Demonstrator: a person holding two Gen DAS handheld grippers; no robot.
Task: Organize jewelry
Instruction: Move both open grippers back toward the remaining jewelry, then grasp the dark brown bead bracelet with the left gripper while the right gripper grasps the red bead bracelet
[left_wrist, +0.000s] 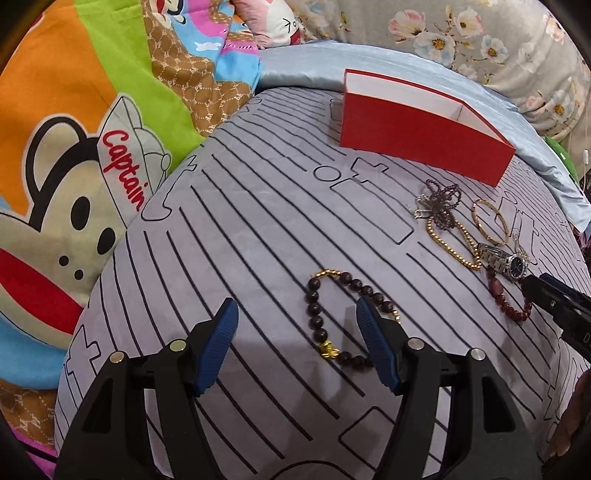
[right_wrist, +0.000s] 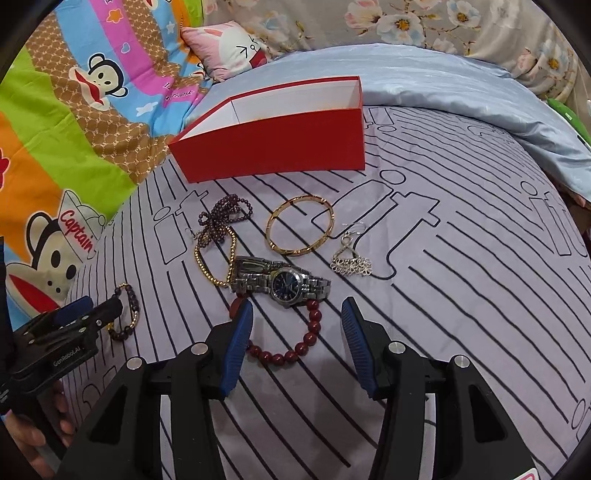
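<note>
- Our left claw (left_wrist: 297, 345) is spread wide and low over the bed, its right blue finger (left_wrist: 376, 350) lying over the dark bead bracelet (left_wrist: 325, 325), which sits partly between the fingers
- Our right claw (right_wrist: 297, 343) is also spread, with the red bead bracelet (right_wrist: 295, 347) lying between its fingers and the left finger (right_wrist: 238, 347) covering one end of it
- Just beyond the red beads we see the steel watch (right_wrist: 284, 284), touching them
- Left of the watch lies a gold chain (right_wrist: 218, 258), tangled with a purple bead necklace (right_wrist: 221, 218)
- A gold bangle (right_wrist: 301, 225) lies behind the watch, with a silver pendant (right_wrist: 351, 262) to its right
- Farther back stands the open red box (right_wrist: 273, 151) on the striped sheet (right_wrist: 461, 295)
- A cartoon monkey blanket (left_wrist: 74, 147) lies to the left
</note>
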